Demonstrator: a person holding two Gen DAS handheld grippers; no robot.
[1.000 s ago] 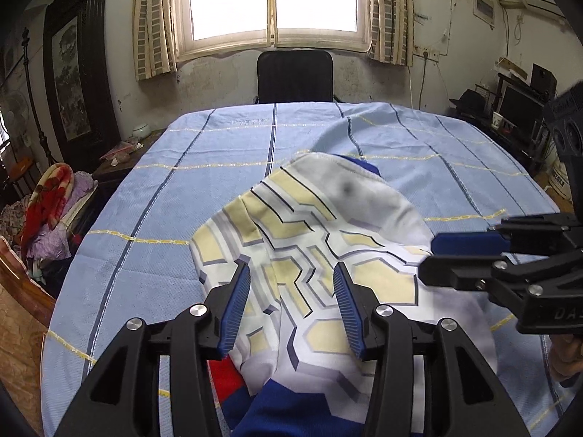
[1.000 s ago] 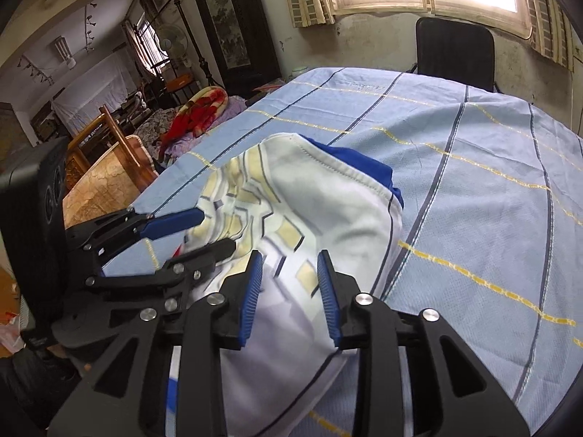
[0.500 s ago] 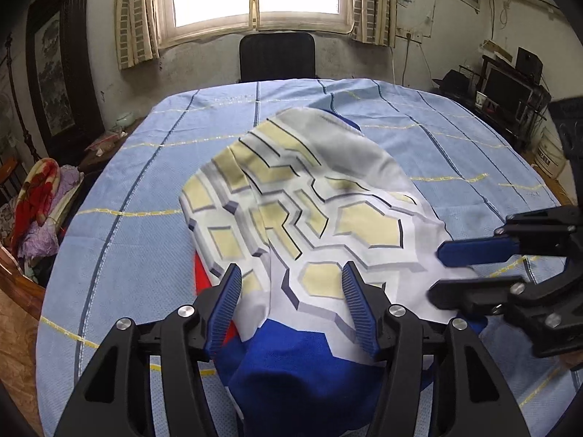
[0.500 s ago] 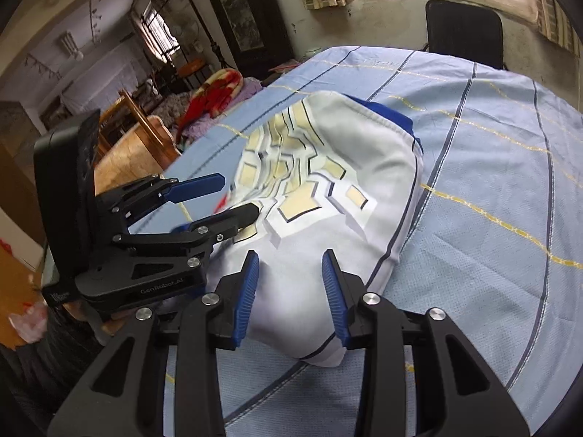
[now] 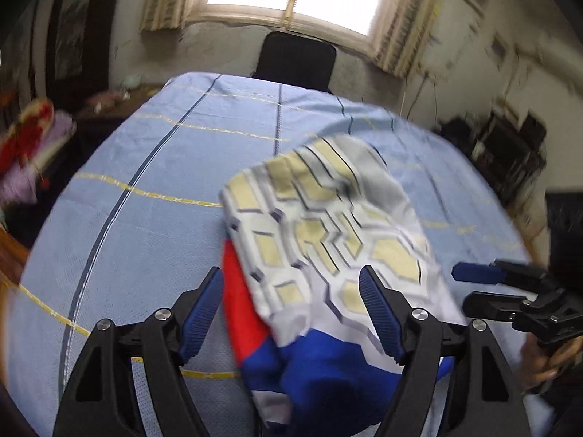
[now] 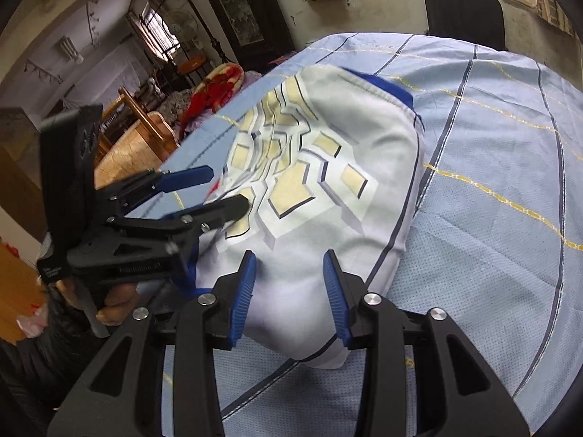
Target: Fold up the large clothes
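Both the left tongs (image 5: 291,309) and right tongs (image 6: 289,295) are opening wider than a second ago, pads clear of the folded garment (image 6: 328,167), which is lying released on the blue-checked surface (image 6: 492,218), indicating this fold is being completed.

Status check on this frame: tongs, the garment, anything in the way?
Left tongs and right tongs both opening, pads off cloth. Folded garment lying on the blue tablecloth. Nothing in the way.
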